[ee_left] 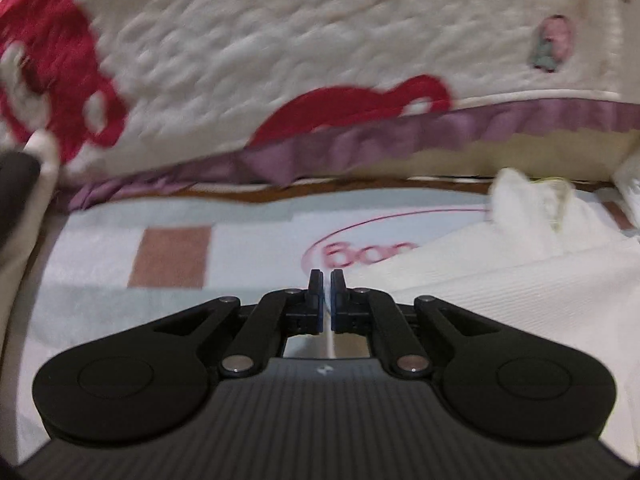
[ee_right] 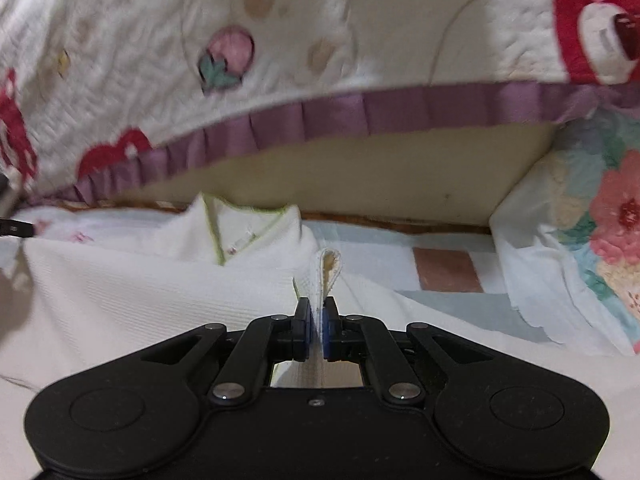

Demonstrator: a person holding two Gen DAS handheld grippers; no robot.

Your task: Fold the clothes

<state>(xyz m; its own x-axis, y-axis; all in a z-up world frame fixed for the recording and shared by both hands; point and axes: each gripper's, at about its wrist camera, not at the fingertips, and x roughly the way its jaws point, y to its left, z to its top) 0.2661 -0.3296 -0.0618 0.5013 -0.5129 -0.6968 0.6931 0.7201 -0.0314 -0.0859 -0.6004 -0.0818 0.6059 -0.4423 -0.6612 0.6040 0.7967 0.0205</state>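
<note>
A white ribbed garment (ee_right: 140, 292) with a green-trimmed collar (ee_right: 224, 232) lies on a pale patchwork mat (ee_right: 460, 300). My right gripper (ee_right: 316, 312) is shut on a folded white edge of the garment, which sticks up between the pads. In the left wrist view the same garment (ee_left: 500, 280) lies at the right. My left gripper (ee_left: 326, 280) has its jaws almost together just left of the garment's edge, over the mat (ee_left: 248, 248); a thin pale strip shows in the gap, but I cannot tell whether cloth is pinched.
A cream quilt with red shapes and a purple ruffle (ee_right: 360, 112) hangs over the bed edge behind the mat. A floral cushion (ee_right: 600, 220) stands at the right. A dark object (ee_left: 16, 196) sits at the left edge of the left wrist view.
</note>
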